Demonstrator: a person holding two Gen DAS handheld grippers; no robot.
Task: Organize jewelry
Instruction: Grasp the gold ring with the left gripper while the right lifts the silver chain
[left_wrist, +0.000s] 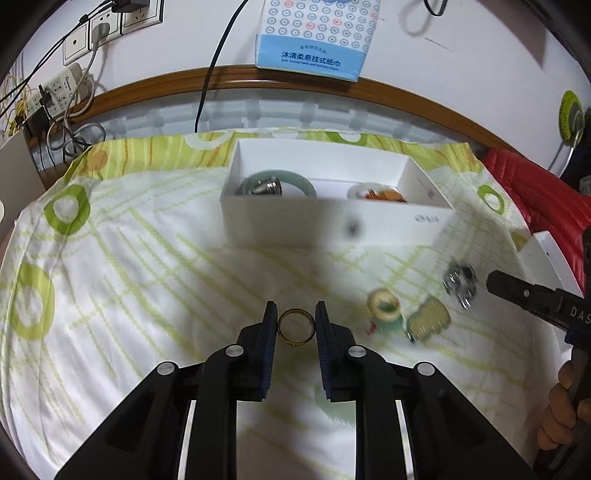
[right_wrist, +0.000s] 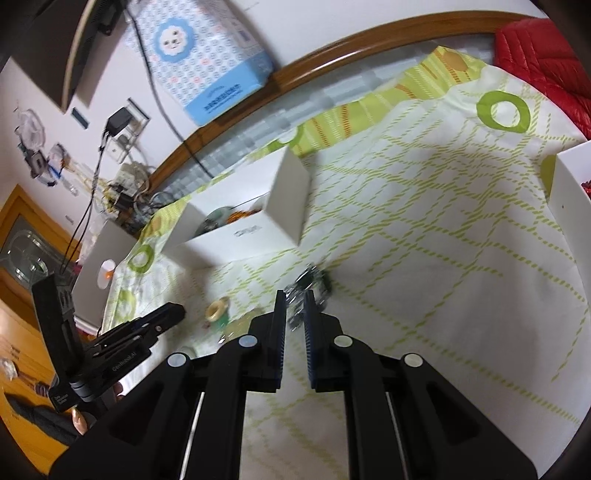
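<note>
Here the left tongs (left_wrist: 296, 325) pinched a gold ring (left_wrist: 296, 328) between their pads, just above the green-patterned bedsheet (left_wrist: 129, 266). The right tongs (right_wrist: 295, 306) were pressed on a sparkly silver bracelet (right_wrist: 308, 286) lying on the sheet. Beyond stood a white box (left_wrist: 332, 218) holding a jade bangle (left_wrist: 277, 184); a cream ring (left_wrist: 384, 301) and a pale pendant (left_wrist: 428, 319) lay near the bracelet.

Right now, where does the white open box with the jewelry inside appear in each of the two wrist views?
Left wrist view: the white box sits at the upper centre, beyond the left tongs.
Right wrist view: the same box lies left of centre, tilted, above the right tongs.
Shared landmark: the blue tissue pack on the wall behind the box.
</note>
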